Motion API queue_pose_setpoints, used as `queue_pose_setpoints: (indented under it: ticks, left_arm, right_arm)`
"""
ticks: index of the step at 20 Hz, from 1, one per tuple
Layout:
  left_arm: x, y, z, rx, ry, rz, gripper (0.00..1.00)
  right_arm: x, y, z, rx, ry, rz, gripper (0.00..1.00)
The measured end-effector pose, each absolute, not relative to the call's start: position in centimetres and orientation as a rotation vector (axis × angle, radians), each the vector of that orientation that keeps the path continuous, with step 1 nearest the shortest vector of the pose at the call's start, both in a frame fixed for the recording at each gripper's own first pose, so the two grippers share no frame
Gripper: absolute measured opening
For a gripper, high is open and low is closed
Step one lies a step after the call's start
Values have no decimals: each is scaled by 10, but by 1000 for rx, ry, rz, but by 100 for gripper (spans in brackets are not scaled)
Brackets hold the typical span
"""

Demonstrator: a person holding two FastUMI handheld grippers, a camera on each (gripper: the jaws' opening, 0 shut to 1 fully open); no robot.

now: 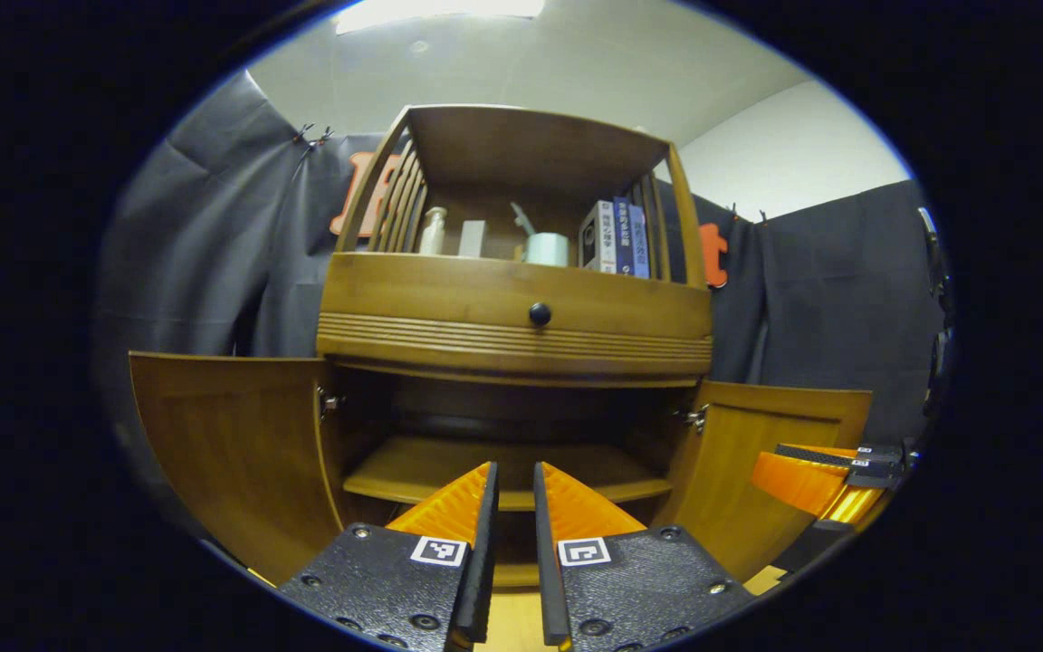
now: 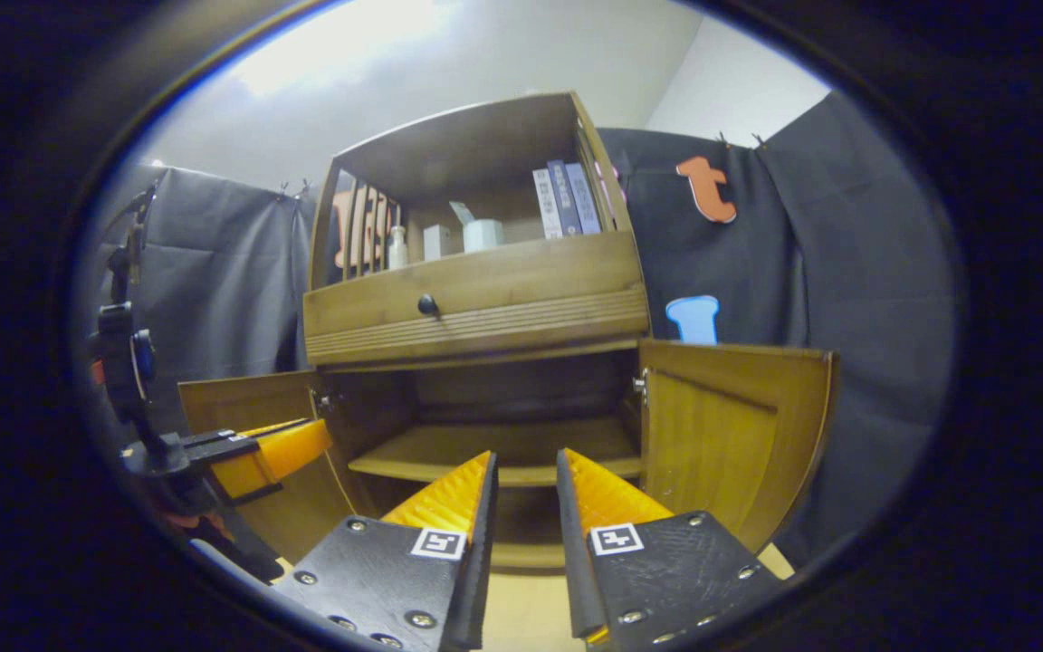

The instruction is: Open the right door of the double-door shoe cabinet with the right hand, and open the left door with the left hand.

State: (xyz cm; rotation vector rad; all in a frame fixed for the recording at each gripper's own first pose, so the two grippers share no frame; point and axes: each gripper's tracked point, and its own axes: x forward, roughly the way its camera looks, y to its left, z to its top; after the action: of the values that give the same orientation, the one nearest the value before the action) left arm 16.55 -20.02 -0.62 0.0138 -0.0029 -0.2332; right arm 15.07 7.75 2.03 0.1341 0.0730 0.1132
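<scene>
Item: shoe cabinet (image 1: 512,317), standing ahead of me against the booth cloth, with its left door (image 1: 232,453) and right door (image 1: 757,471) both swung wide and an inner shelf (image 1: 449,471) exposed between them. My left gripper (image 1: 514,480) and right gripper (image 2: 526,471) each point at that opening, jaws drawn to a narrow gap with nothing between them, touching neither door. Above: a drawer front with dark knob (image 1: 540,314); top shelf carries a bottle (image 1: 433,231), a cup (image 1: 547,248), and books (image 1: 617,237).

Both doors swung wide; cabinet mouth open btwn left door (image 1: 232,453) & right door (image 2: 730,435); shelf (image 1: 503,471) splits it.
</scene>
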Motion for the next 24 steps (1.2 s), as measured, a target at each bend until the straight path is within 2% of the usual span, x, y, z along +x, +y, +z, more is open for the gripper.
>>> queue_pose_setpoints:
  ticks: [1, 2, 5, 6, 7, 8, 9, 14, 17, 18, 19, 21, 22, 24]
  left_arm:
    - [164, -208, -1, 2, -4, -247, 23]
    - [161, -214, 0, -18, 4, -260, 23]
    - [153, -220, 15, -98, 12, -287, 23]
    - [154, -220, 18, -102, 1, -284, 23]
    - [154, -218, 21, -89, -8, -273, 23]
    - [154, -217, 21, -69, -11, -260, 23]
    - [153, -216, 21, -54, -11, -248, 23]
    - [153, -211, 21, -38, -18, -229, 97]
    - [155, -207, 24, -9, -38, -214, 96]
    - [158, -205, 23, -2, -40, -211, 92]
    - [160, -204, 23, -1, -40, -209, 96]
    - [162, -208, 22, -4, -34, -220, 95]
    - [162, -210, 21, -3, -32, -228, 92]
    - [162, -214, 21, 9, -32, -246, 95]
  right_arm:
    - [149, 78, 29, 116, 58, 105, 36]
    - [147, 79, 38, 101, 42, 103, 31]
    - [142, 85, 58, 65, 9, 102, 41]
    - [142, 87, 64, 53, 1, 96, 31]
    - [141, 86, 68, 42, -8, 88, 31]
    - [138, 87, 72, 35, -16, 84, 41]
    - [142, 88, 73, 32, -23, 84, 40]
    - [144, 91, 68, 54, -22, 95, 99]
    - [145, 93, 67, 64, -22, 95, 97]
    - [146, 92, 67, 70, -20, 95, 99]
    - [147, 92, 65, 73, -17, 95, 97]
    - [146, 93, 65, 70, -18, 95, 99]
    - [145, 92, 65, 65, -22, 95, 99]
    - [143, 90, 64, 59, -27, 93, 99]
